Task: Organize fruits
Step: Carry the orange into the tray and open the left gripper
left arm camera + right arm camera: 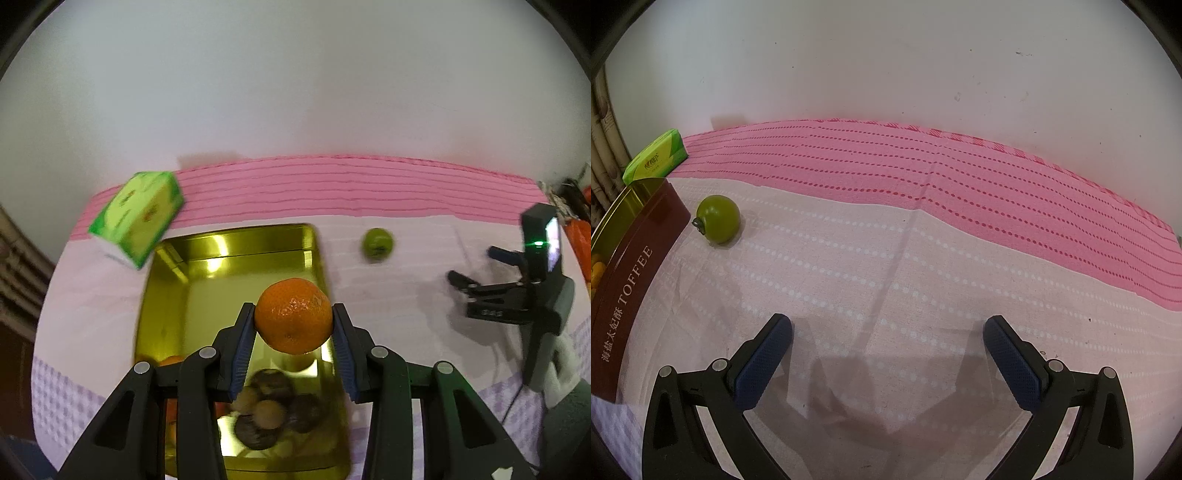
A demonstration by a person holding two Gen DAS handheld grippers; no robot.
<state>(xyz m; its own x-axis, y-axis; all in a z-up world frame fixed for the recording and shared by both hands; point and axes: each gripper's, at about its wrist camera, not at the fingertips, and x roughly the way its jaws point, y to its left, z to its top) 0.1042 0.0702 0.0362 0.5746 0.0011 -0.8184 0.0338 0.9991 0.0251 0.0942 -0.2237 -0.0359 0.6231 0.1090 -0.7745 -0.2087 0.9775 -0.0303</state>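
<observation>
My left gripper (294, 320) is shut on an orange mandarin (293, 315) and holds it above the right side of a gold tin box (166, 295). Several brown round fruits (269, 413) lie in the near end of the tin. A green fruit (376, 243) lies on the cloth to the right of the tin; it also shows in the right wrist view (718, 219) beside the tin's dark red "TOFFEE" wall (639, 266). My right gripper (887, 332) is open and empty just above the cloth; it also shows in the left wrist view (476, 271).
A green tissue pack (138, 218) stands at the tin's far left corner, and shows in the right wrist view (655, 157). A pink and white cloth (923, 229) covers the table. A white wall is behind it. Orange items (581, 229) sit at the far right.
</observation>
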